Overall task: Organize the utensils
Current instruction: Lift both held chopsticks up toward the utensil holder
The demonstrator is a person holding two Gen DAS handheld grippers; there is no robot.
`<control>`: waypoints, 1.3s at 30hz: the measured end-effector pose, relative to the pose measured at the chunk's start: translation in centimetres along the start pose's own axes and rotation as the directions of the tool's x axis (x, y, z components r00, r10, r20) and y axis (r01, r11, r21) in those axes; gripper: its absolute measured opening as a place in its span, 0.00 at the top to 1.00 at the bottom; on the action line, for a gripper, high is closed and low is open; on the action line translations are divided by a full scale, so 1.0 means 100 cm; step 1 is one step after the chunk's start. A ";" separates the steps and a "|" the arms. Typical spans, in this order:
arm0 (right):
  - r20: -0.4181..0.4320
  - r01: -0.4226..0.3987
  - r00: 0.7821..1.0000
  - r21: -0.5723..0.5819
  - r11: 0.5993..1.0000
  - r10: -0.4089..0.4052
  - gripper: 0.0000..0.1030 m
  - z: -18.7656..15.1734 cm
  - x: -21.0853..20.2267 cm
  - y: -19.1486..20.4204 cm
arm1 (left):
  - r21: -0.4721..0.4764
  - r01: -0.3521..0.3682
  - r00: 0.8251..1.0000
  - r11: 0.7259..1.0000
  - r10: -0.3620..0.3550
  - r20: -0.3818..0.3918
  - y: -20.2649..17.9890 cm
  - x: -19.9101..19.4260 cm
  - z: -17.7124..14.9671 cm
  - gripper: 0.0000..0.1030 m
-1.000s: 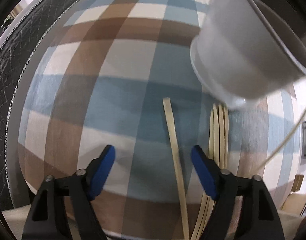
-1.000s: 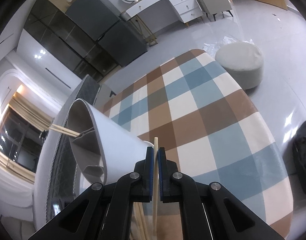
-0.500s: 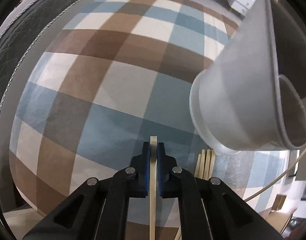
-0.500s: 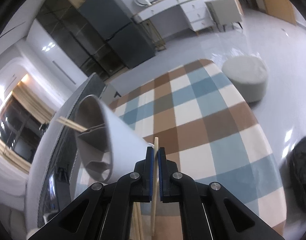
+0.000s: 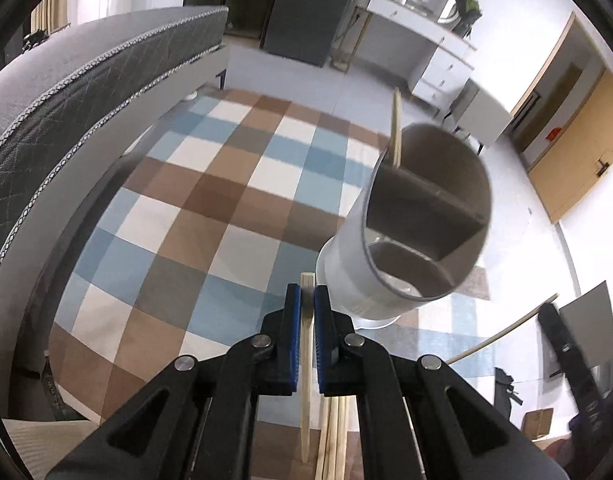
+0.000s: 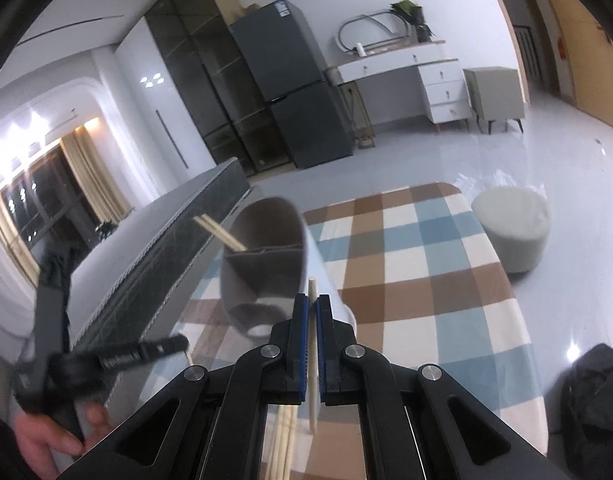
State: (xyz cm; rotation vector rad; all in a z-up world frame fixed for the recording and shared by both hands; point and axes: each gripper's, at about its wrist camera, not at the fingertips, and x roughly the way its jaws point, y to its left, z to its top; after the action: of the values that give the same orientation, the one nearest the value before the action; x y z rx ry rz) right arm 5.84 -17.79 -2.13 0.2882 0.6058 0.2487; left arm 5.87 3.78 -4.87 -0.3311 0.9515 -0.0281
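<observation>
A checked cloth in brown, blue and white covers the tabletop, with a grey mattress along its left side. Above it, a white divided holder tilts toward the left camera, with chopsticks sticking out of its far compartment. The left tongs are clamped on a single chopstick just beside the holder's base. The right tongs are clamped on another chopstick. More loose chopsticks lie on the cloth below.
</observation>
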 end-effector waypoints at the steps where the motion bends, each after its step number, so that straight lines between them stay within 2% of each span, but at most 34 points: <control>1: 0.002 0.001 1.000 -0.005 1.000 -0.001 0.97 -0.001 -0.001 0.001 | 0.001 0.010 1.000 1.000 -0.010 0.014 0.000 -0.005 0.000 0.98; 8: 0.012 0.018 1.000 -0.053 0.998 -0.018 0.97 -0.009 -0.013 0.013 | 0.046 0.051 0.996 0.998 -0.054 0.072 -0.005 -0.034 -0.006 0.99; 14: -0.010 0.038 0.999 -0.058 0.998 -0.039 0.97 -0.014 -0.014 0.016 | 0.097 0.079 0.994 0.992 -0.086 0.073 -0.016 -0.046 -0.003 0.99; 23: 0.041 0.030 0.999 -0.100 0.995 -0.026 0.97 0.003 -0.032 0.028 | 0.157 0.111 0.990 0.981 -0.122 0.064 -0.030 -0.068 0.009 0.99; 27: 0.061 0.025 0.998 -0.147 0.989 -0.016 0.97 0.022 -0.039 0.035 | 0.156 0.152 0.983 0.976 -0.166 0.082 -0.035 -0.085 0.021 0.99; 32: 0.073 0.036 0.997 -0.223 0.974 -0.021 0.97 0.063 -0.044 0.046 | 0.123 0.217 0.968 0.968 -0.230 0.105 -0.037 -0.102 0.043 0.99; 37: 0.097 0.030 0.995 -0.296 0.955 -0.002 0.97 0.103 -0.045 0.061 | 0.027 0.310 0.942 0.950 -0.311 0.124 -0.030 -0.109 0.073 1.00; 39: 0.107 0.026 0.994 -0.324 0.946 0.009 0.97 0.117 -0.045 0.067 | 0.001 0.322 0.936 0.947 -0.319 0.149 -0.028 -0.111 0.084 1.00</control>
State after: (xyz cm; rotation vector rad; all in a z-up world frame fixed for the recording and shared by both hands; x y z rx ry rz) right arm 8.24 -15.20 11.66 -0.0205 0.4503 0.3186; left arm 6.46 5.26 9.20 -0.5010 0.7434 -0.2883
